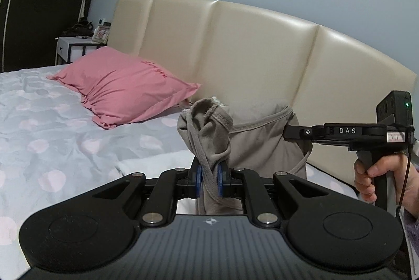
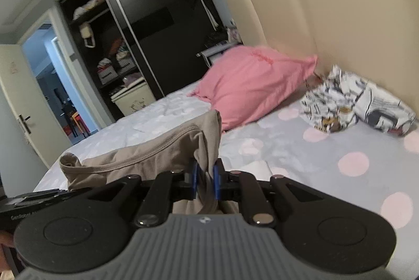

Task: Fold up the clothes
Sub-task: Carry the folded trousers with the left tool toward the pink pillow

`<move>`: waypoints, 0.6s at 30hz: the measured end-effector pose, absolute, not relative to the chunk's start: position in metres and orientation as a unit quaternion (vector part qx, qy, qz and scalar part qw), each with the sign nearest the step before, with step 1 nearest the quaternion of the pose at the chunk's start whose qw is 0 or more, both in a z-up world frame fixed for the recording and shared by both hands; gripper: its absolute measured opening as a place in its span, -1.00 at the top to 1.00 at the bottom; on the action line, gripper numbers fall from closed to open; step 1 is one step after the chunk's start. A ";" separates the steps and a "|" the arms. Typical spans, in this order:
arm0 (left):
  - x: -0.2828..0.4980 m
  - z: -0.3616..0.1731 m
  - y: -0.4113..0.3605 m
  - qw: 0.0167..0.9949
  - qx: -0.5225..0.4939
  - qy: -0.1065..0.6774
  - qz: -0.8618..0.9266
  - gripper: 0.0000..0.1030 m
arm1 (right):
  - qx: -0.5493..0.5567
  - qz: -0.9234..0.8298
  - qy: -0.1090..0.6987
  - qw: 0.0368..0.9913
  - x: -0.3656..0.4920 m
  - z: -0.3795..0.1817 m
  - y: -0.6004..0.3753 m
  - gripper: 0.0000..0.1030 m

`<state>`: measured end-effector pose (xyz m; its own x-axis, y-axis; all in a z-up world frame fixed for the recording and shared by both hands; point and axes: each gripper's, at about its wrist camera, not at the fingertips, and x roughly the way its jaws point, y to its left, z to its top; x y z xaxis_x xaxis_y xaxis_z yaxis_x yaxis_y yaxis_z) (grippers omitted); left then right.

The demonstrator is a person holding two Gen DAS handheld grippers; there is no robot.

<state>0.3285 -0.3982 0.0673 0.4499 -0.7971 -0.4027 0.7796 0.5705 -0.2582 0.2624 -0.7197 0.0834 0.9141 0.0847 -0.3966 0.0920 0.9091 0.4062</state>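
A grey-beige garment [image 1: 251, 138] hangs in the air above the bed, stretched between both grippers. My left gripper [image 1: 209, 181] is shut on a bunched corner of it, with cloth pinched between the blue pads. In the left wrist view the right gripper [image 1: 288, 132] comes in from the right, held by a hand [image 1: 377, 175], and grips the garment's other end. In the right wrist view my right gripper [image 2: 205, 184] is shut on a fold of the same garment [image 2: 162, 151], whose hemmed edge runs off to the left.
The bed [image 2: 301, 162] has a pale sheet with pink dots. A pink pillow [image 1: 123, 91] lies against the cream headboard [image 1: 248, 49]. A crumpled black-and-white patterned cloth [image 2: 356, 104] sits by the headboard. A dark wardrobe [image 2: 146, 18] and an open door [image 2: 39, 96] stand beyond the bed.
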 end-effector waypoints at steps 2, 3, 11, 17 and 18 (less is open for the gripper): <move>0.341 0.063 -0.403 0.853 -0.017 0.251 -0.457 0.82 | 0.219 -0.007 0.219 0.951 0.278 0.070 -0.722 0.73; 0.349 0.059 -0.405 0.854 -0.014 0.256 -0.453 0.82 | 0.220 -0.009 0.226 0.949 0.283 0.063 -0.723 0.73; 0.385 0.025 -0.418 0.857 -0.019 0.306 -0.414 0.72 | 0.225 -0.026 0.226 0.948 0.298 0.034 -0.728 0.18; 0.378 0.034 -0.398 0.887 -0.042 0.264 -0.375 0.14 | 0.207 -0.034 0.199 0.957 0.295 0.035 -0.716 0.27; 0.375 0.038 -0.394 0.893 -0.045 0.252 -0.369 0.14 | 0.204 -0.035 0.195 0.959 0.295 0.035 -0.714 0.39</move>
